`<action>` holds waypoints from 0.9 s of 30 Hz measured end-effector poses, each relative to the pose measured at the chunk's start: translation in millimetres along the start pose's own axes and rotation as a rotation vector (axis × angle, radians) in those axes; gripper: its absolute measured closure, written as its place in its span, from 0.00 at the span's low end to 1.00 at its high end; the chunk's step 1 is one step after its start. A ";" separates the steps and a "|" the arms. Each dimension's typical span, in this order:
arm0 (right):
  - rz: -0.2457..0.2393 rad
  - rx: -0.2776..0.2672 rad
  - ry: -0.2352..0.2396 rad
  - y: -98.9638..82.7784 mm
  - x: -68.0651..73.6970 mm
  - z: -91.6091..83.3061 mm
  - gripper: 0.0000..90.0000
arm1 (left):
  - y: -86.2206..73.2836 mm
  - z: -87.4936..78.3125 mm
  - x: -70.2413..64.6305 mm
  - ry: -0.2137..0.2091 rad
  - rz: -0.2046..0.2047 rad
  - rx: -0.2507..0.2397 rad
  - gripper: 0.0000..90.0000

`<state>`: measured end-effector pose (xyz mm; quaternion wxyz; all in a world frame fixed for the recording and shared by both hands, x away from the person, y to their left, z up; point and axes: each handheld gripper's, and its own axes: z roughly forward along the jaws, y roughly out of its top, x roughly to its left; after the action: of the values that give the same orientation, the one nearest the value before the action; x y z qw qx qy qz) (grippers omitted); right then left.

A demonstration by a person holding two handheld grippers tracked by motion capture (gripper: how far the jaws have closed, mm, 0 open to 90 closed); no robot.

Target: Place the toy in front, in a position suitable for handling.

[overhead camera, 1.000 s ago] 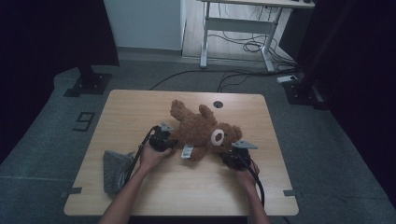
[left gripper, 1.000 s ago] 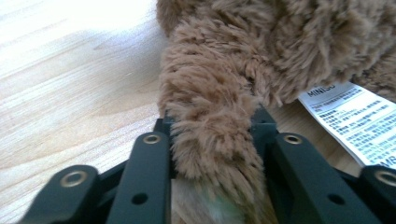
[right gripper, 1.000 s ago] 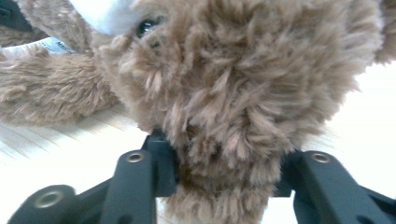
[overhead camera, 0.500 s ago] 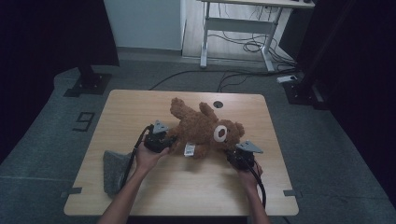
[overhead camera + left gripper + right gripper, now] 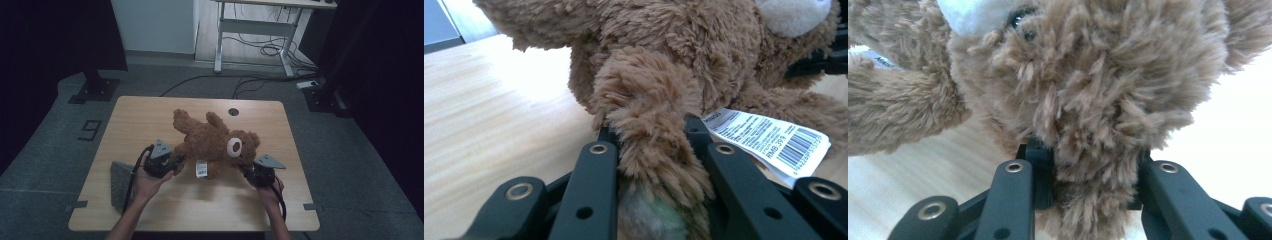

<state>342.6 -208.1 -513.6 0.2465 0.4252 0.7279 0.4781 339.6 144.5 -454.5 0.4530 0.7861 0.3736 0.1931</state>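
high view: fixed overhead, faces forward and down, far off, table point(image 5: 150, 115) mid frame. left gripper view: low over tabletop, close up on teddy bear point(image 5: 664, 75) limb. right gripper view: close up on bear head. all three share bear.

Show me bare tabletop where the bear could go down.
Free: the far-left stretch of the table, and the near edge between the two forearms. Crowded: the middle, with the teddy bear, both tongs, and the grey cloth at near left.

Wooden table point(image 5: 150, 115), grey cloth point(image 5: 119, 180) at its left edge, white desk point(image 5: 260, 22) behind
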 end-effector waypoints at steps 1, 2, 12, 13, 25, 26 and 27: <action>0.000 0.000 0.000 0.0 0.0 0.0 0.75 | -3.1 -1.5 -1.9 -0.002 0.003 0.006 0.83; -0.012 0.009 0.008 -3.1 1.5 -2.5 0.75 | -6.6 -2.7 -4.0 -0.003 0.006 0.008 0.83; -0.028 0.074 0.023 -15.9 6.6 -2.5 0.74 | -38.0 -2.2 -8.7 -0.033 -0.029 0.050 0.83; -0.031 0.079 0.024 -16.5 7.6 -1.7 0.74 | -40.8 -2.1 -8.3 -0.034 -0.036 0.052 0.83; -0.030 0.128 0.050 -31.3 6.9 1.3 0.66 | -62.0 0.3 -8.7 -0.037 -0.068 0.079 0.73; -0.025 0.133 0.050 -31.5 5.6 1.8 0.64 | -63.6 0.4 -7.9 -0.033 -0.067 0.086 0.68; -0.021 0.135 0.049 -31.9 4.7 1.8 0.63 | -64.2 -1.1 -6.9 -0.028 -0.064 0.092 0.62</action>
<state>329.4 -208.9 -543.0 0.2045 0.4214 0.7688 0.4354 307.9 159.8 -508.6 0.4275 0.7963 0.4006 0.1504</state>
